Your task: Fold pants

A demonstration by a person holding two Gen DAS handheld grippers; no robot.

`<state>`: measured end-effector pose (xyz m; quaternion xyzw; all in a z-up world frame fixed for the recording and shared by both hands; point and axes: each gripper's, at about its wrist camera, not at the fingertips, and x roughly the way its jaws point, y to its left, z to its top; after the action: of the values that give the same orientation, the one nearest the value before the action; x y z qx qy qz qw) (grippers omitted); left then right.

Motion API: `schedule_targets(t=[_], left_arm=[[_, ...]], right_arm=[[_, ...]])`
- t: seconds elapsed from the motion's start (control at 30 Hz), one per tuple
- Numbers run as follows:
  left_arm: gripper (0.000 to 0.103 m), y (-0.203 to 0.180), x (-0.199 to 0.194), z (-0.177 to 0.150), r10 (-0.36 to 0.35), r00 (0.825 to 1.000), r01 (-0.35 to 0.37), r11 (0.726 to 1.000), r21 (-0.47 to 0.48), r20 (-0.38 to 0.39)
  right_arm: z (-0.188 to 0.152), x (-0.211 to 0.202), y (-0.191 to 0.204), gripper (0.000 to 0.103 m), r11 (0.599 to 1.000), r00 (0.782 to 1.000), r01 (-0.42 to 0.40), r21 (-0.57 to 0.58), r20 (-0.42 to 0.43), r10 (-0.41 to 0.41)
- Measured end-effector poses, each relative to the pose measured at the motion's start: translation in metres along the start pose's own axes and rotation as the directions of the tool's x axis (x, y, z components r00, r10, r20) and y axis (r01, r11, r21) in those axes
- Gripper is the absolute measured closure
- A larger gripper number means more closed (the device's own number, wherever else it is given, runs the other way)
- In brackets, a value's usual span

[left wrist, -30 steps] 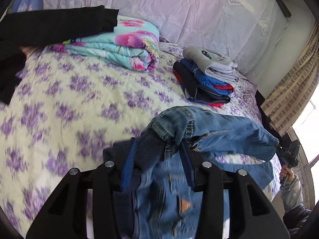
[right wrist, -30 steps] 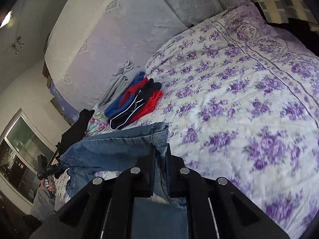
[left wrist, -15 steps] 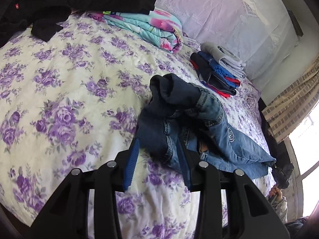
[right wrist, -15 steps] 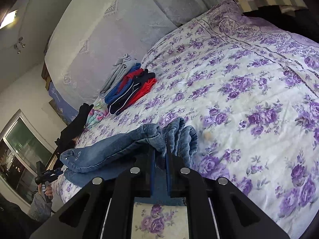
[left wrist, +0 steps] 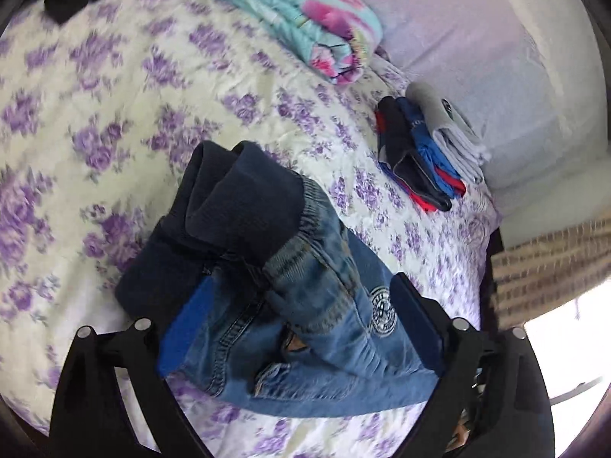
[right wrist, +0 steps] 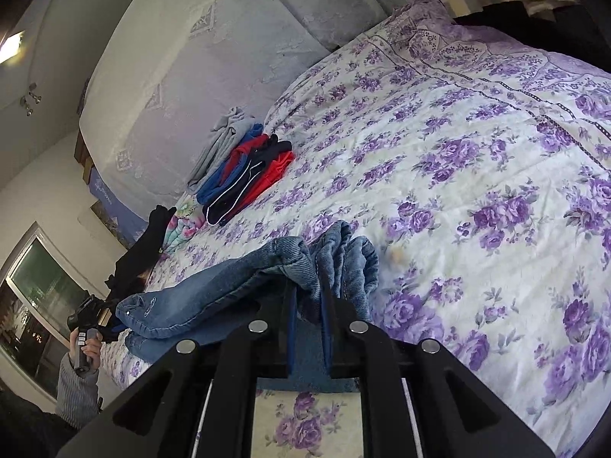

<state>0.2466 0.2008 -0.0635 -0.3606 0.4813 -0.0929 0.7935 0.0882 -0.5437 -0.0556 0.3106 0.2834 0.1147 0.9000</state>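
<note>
Blue jeans with a dark ribbed waistband (left wrist: 290,290) lie bunched on the purple-flowered bedspread (left wrist: 114,122). My left gripper (left wrist: 301,297) is open, its blue-padded fingers spread wide to either side of the waist end. My right gripper (right wrist: 307,297) is shut on the leg cuffs of the jeans (right wrist: 313,263), low over the bed. The left gripper also shows far left in the right wrist view (right wrist: 91,315), in a hand.
A stack of folded clothes (left wrist: 424,152) lies by the lace-covered headboard (left wrist: 477,38); it also shows in the right wrist view (right wrist: 244,168). A folded floral blanket (left wrist: 305,30) and black garments (right wrist: 145,248) lie further along. A striped curtain (left wrist: 550,263) hangs right.
Both grippers brought the jeans down onto the bed. The left gripper has opened and let go of the waistband; the right still grips the cuffs.
</note>
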Motion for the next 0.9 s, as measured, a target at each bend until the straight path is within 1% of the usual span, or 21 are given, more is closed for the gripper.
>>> schedule_targets(t=[0.03,0.07,0.1,0.13,0.17,0.27,0.3,0.43,0.5,0.53,0.63,0.67,0.7,0.73,0.77,0.83,0.87,0.9], left_arm=[[0.041,0.002,0.003,0.003,-0.015,1.000,0.015,1.000,-0.013,-0.006],[0.052,0.004,0.005,0.006,-0.040,0.999,0.039,0.999,-0.021,-0.016],[0.056,0.006,0.007,0.008,-0.047,0.999,0.047,0.999,-0.028,-0.016],[0.069,0.009,0.007,0.010,-0.050,0.999,0.050,0.998,-0.035,-0.007],[0.075,0.010,0.008,0.011,-0.052,0.999,0.052,0.998,-0.032,-0.009],[0.079,0.010,0.002,0.009,-0.096,0.995,0.095,0.995,-0.035,-0.001],[0.079,0.007,-0.001,0.007,-0.103,0.995,0.103,0.994,-0.024,0.005],[0.079,-0.001,-0.028,-0.008,-0.166,0.986,0.165,0.986,0.031,0.022],[0.079,0.003,-0.034,-0.019,-0.169,0.985,0.168,0.984,0.054,0.019],[0.079,0.010,-0.034,-0.026,-0.170,0.985,0.170,0.984,0.054,0.010],[0.079,0.041,-0.023,-0.043,-0.185,0.982,0.185,0.983,-0.002,-0.027],[0.079,0.056,-0.020,-0.049,-0.201,0.979,0.200,0.979,-0.039,-0.028],[0.079,0.063,-0.018,-0.051,-0.221,0.975,0.218,0.974,-0.060,-0.030],[0.079,0.070,-0.017,-0.054,-0.245,0.969,0.242,0.967,-0.083,-0.030],[0.079,0.072,-0.016,-0.054,-0.253,0.967,0.250,0.964,-0.087,-0.027],[0.079,0.063,-0.019,-0.055,-0.219,0.976,0.219,0.975,-0.040,-0.015],[0.079,0.058,-0.020,-0.055,-0.204,0.979,0.204,0.979,-0.020,-0.011],[0.079,0.053,-0.022,-0.055,-0.187,0.982,0.187,0.982,0.004,-0.007]], right_arm=[[0.000,0.000,0.000,0.091,1.000,1.000,0.000,0.001,-0.002,0.000],[0.000,0.000,-0.001,0.091,1.000,1.000,-0.001,0.004,-0.003,0.001],[0.000,0.000,-0.002,0.091,1.000,1.000,-0.001,0.006,-0.004,0.001],[0.001,0.001,-0.002,0.091,1.000,1.000,-0.001,0.007,-0.006,0.001],[0.001,0.001,-0.001,0.091,1.000,1.000,0.001,0.007,-0.008,-0.001],[0.006,0.002,0.001,0.092,1.000,1.000,0.013,0.004,-0.005,-0.013],[0.010,0.001,0.005,0.092,1.000,1.000,0.023,-0.006,-0.005,-0.023],[0.026,-0.010,0.018,0.093,0.999,1.000,0.018,-0.042,0.009,-0.017],[0.029,-0.023,0.019,0.096,0.998,0.999,0.027,-0.057,0.030,-0.025],[0.028,-0.031,0.013,0.096,0.999,0.999,0.030,-0.042,0.046,-0.029],[0.013,-0.048,-0.014,0.096,0.998,0.996,0.045,0.043,0.070,-0.048],[0.005,-0.051,-0.022,0.096,0.997,0.997,0.018,0.077,0.074,-0.024],[0.000,-0.051,-0.026,0.092,0.995,0.997,-0.013,0.103,0.072,0.006],[-0.004,-0.050,-0.028,0.092,0.990,0.998,-0.037,0.136,0.064,0.028],[-0.007,-0.049,-0.025,0.090,0.986,0.997,-0.067,0.153,0.054,0.059],[-0.009,-0.052,-0.012,0.075,0.979,0.991,-0.126,0.160,0.067,0.117],[-0.010,-0.053,-0.005,0.057,0.975,0.988,-0.144,0.167,0.071,0.134],[-0.011,-0.054,0.003,0.043,0.970,0.986,-0.161,0.182,0.069,0.151]])
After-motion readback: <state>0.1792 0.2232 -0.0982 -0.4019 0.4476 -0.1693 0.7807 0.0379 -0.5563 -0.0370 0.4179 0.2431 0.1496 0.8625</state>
